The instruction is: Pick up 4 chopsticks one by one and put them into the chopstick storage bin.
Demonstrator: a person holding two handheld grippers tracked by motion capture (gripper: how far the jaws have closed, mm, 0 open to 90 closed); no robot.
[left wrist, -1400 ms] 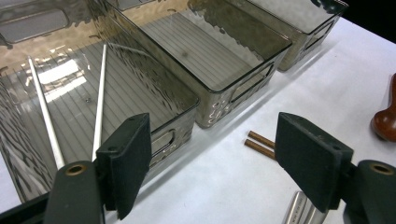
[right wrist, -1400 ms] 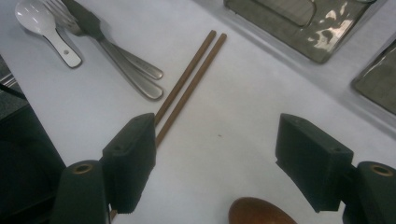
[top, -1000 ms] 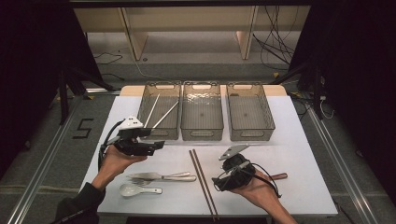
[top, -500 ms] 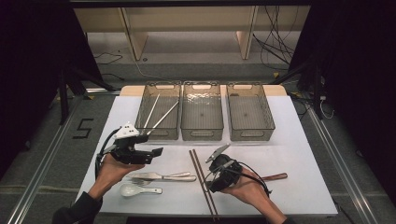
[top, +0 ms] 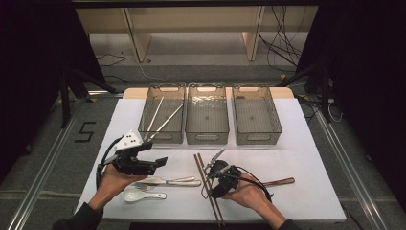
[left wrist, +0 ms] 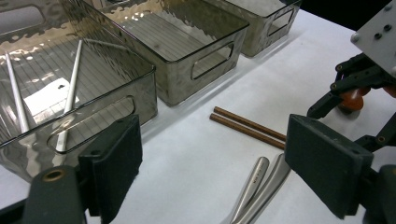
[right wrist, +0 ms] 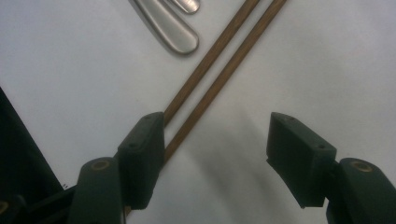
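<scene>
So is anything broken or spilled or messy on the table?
Nothing looks broken or spilled. The three bins stand in a neat row, with pale chopsticks in the left one. The brown chopsticks, metal cutlery and white spoon lie loose on the white mat, not binned.

Right gripper point(top: 208, 173) has moved left and down onto the brown chopsticks point(top: 207, 184) near the table's front edge, its jaws closing, apparently not yet gripping. Left gripper point(top: 160, 162) shifted slightly right, its empty jaws opening.
</scene>
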